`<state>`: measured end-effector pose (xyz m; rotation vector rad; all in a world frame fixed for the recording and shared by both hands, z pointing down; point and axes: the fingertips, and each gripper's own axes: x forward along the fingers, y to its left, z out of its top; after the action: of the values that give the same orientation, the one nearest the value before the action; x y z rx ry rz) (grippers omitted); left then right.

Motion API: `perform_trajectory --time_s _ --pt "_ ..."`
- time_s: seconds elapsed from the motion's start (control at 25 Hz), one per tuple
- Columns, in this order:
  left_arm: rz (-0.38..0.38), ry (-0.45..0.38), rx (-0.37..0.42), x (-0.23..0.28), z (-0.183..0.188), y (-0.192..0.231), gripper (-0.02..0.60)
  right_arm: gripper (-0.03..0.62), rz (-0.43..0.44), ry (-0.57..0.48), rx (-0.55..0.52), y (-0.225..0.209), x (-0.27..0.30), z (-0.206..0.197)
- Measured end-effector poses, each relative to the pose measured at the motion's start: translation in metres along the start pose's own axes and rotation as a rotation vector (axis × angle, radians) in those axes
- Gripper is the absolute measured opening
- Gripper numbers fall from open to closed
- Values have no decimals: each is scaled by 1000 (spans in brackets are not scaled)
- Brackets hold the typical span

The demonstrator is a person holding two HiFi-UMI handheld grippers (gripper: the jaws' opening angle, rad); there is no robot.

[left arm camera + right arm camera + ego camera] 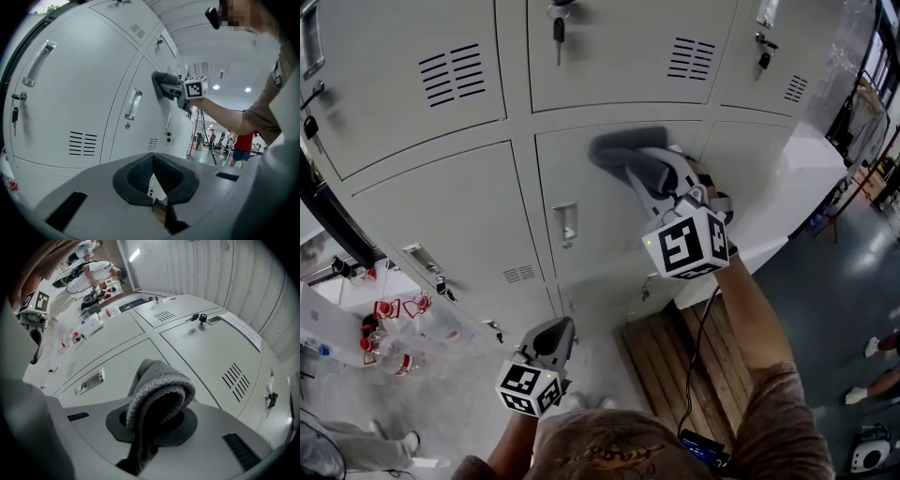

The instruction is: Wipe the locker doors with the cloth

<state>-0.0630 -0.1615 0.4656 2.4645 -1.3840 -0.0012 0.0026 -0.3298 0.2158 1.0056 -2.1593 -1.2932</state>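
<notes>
Jaws on cloth (619, 148) against locker door (602, 230)

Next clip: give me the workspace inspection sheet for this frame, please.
Surface: grey vented locker doors; keys hang in some locks.
Job's things: grey cloth held against the middle door.
Clutter: red-trimmed containers on the floor at left; wooden pallet below the lockers.
Grippers: right tool clamped on the cloth; left tool shut, empty, held low, off the doors.
Cables: black cable runs along the right forearm.
Surroundings: people stand in the hall beyond.
</notes>
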Motion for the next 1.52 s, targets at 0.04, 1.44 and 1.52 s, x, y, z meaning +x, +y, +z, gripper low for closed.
perform_trajectory --time_s 0.04,1.44,1.52 --pt "-1 3 -1 0 0 0 0 34 6 3 2 3 0 -2" --pt "22 12 12 -13 -1 3 -1 34 287 177 161 184 -2 -102" --pt "25 15 8 -13 -2 4 -2 34 305 188 157 195 -2 -107"
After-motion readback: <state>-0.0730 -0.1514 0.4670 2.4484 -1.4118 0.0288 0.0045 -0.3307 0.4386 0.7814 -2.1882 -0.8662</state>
